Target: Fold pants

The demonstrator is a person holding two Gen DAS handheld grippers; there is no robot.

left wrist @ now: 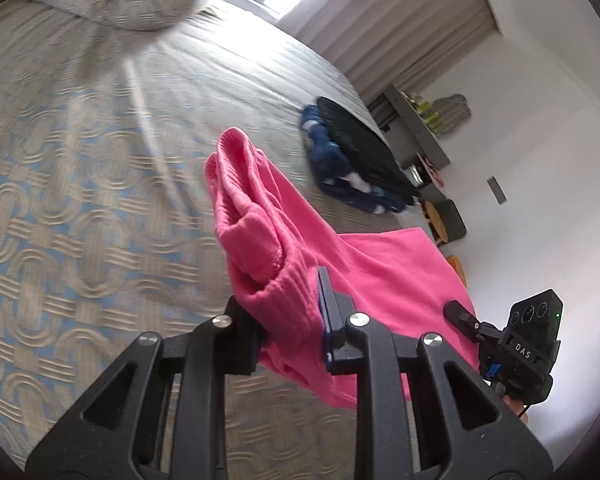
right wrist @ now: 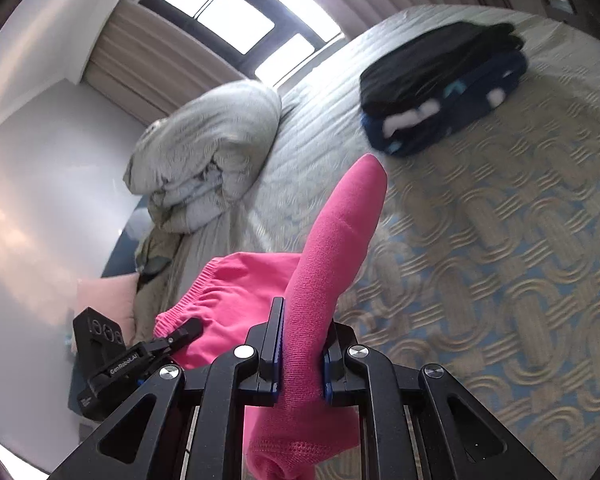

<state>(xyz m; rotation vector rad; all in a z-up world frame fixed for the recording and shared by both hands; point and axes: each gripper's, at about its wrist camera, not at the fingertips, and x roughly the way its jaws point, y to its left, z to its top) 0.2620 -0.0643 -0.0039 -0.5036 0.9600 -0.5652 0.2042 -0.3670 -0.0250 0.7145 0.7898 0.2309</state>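
Both the left gripper (left wrist: 288,316) and right gripper (right wrist: 300,354) are clamped on soft, floppy pink pants (left wrist: 260,216), best grabbed at the bunched edges.

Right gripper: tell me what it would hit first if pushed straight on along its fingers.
Beyond the pink pants that the right gripper clamps, probably the patterned bedspread, short of the dark folded pile; depth is unclear.

pants (left wrist: 284,236): pink knit cloth, ribbed, matt | bedspread (left wrist: 80,200): quilted, embossed cloth | grippers: matt black plastic
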